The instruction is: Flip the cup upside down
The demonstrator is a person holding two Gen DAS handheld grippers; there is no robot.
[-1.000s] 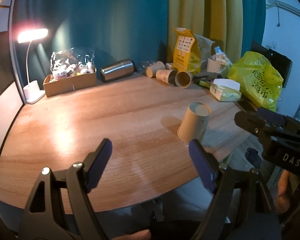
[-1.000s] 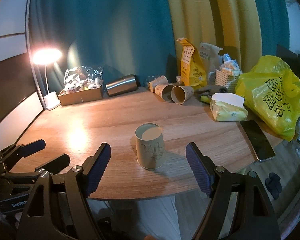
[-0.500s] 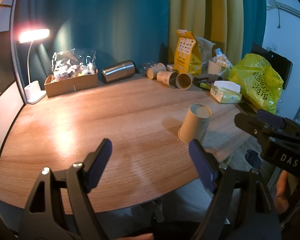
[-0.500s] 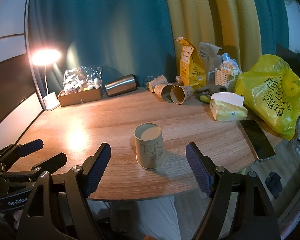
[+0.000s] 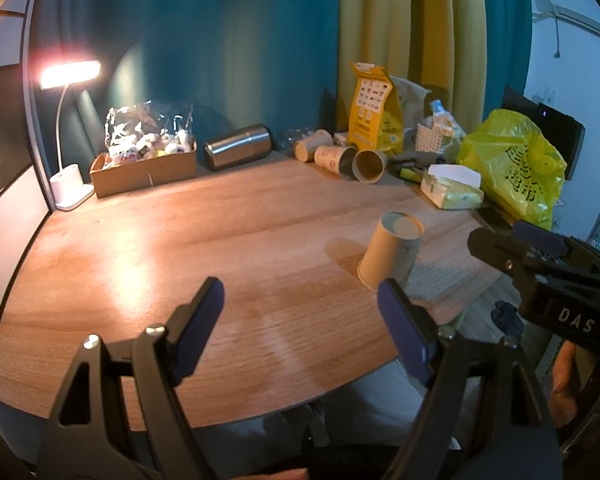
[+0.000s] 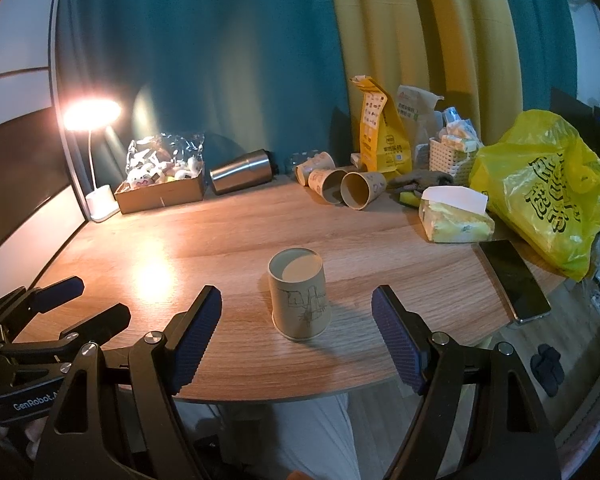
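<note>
A beige paper cup (image 6: 300, 294) with a line drawing stands upside down, rim on the wooden table (image 6: 228, 240), base up. It also shows in the left wrist view (image 5: 390, 254), right of centre. My right gripper (image 6: 296, 334) is open and empty, just short of the cup, which sits ahead between its fingers. My left gripper (image 5: 300, 326) is open and empty over the table's front edge, left of the cup. The right gripper's fingers (image 5: 536, 238) show at the right of the left wrist view.
Along the back stand a lit desk lamp (image 6: 94, 120), a cardboard box of snacks (image 6: 160, 190), a lying steel tumbler (image 6: 242, 170), several lying paper cups (image 6: 340, 186) and a yellow pouch (image 6: 380, 140). A tissue pack (image 6: 454, 218), a phone (image 6: 512, 280) and a yellow bag (image 6: 548, 184) lie right.
Both grippers have drifted slightly, staying open. The cup has not moved.
</note>
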